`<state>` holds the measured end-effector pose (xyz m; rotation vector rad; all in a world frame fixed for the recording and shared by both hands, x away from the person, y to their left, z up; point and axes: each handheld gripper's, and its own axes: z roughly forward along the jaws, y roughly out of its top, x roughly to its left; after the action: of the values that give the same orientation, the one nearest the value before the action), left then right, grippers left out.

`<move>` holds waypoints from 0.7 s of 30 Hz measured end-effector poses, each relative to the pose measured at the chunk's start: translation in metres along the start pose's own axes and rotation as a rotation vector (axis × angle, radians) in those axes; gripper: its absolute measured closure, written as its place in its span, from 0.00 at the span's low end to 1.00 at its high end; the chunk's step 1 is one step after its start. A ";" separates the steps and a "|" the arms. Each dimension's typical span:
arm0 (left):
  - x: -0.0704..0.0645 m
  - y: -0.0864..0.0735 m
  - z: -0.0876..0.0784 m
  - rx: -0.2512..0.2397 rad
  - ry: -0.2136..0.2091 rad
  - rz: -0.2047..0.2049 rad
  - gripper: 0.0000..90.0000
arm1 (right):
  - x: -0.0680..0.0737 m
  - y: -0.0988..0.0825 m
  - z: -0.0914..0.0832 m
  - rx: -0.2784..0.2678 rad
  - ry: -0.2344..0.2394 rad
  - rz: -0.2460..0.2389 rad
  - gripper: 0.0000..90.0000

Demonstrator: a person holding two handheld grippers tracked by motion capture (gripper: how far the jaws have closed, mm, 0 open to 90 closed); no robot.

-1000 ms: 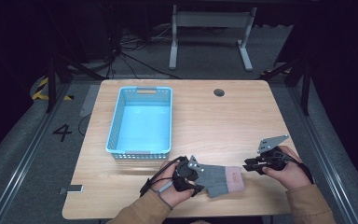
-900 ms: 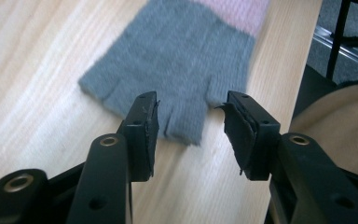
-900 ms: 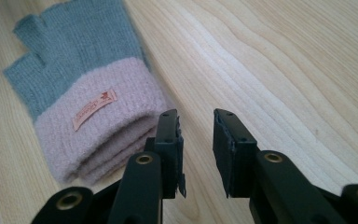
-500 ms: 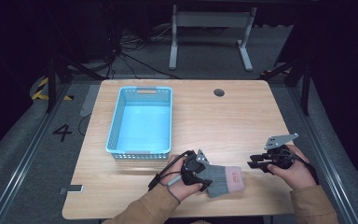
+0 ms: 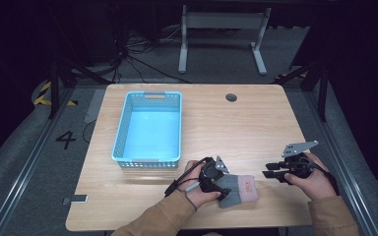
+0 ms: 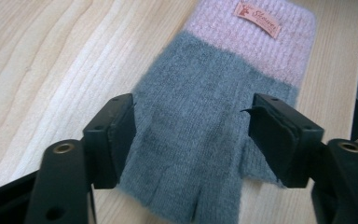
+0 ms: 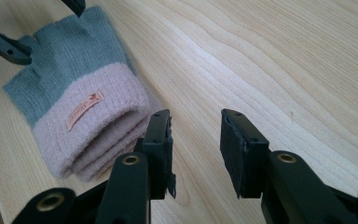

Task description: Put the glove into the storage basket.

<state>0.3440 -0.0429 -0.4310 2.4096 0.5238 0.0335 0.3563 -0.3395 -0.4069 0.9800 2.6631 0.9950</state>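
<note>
A grey knitted fingerless glove [image 5: 240, 189] with a pink cuff [image 6: 261, 37] lies flat near the table's front edge. My left gripper [image 5: 221, 190] is low over its grey finger end. In the left gripper view the left gripper [image 6: 191, 126] has just been opening, and its pads [image 6: 121, 135] stand wide on either side of the grey knit without pressing it. My right gripper [image 5: 267, 173] points at the cuff from the right. It has also been opening, and in its own view the right gripper [image 7: 196, 135] has bare wood between its jaws, with the cuff [image 7: 93, 121] just left of them.
An empty light-blue basket [image 5: 123, 128] stands at the left middle of the wooden table [image 5: 236, 132]. A round cable hole [image 5: 231, 97] is at the back. A small grey object [image 5: 76, 199] sits at the front left edge. Bare wood lies to the right of the basket.
Both grippers' jaws have spread wider. The left hand has shifted a little to the right and lower over the glove's finger end. The right hand has hardly moved.
</note>
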 end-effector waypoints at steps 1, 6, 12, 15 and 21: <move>0.000 0.000 0.002 0.006 0.002 0.001 0.32 | 0.000 0.000 0.000 0.001 0.003 0.001 0.70; -0.002 0.001 0.010 0.015 0.012 0.039 0.26 | 0.001 0.000 0.002 0.005 0.012 0.005 0.69; -0.003 0.000 0.016 0.011 0.033 0.038 0.22 | 0.002 0.000 0.003 0.002 0.017 0.004 0.68; -0.003 -0.001 0.019 0.002 0.042 0.034 0.20 | 0.002 0.001 0.003 0.002 0.021 0.001 0.68; -0.002 -0.002 0.023 0.006 0.044 0.024 0.18 | 0.002 0.001 0.005 0.000 0.026 0.004 0.68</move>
<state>0.3455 -0.0560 -0.4505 2.4261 0.5151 0.0953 0.3565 -0.3350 -0.4098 0.9800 2.6833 1.0153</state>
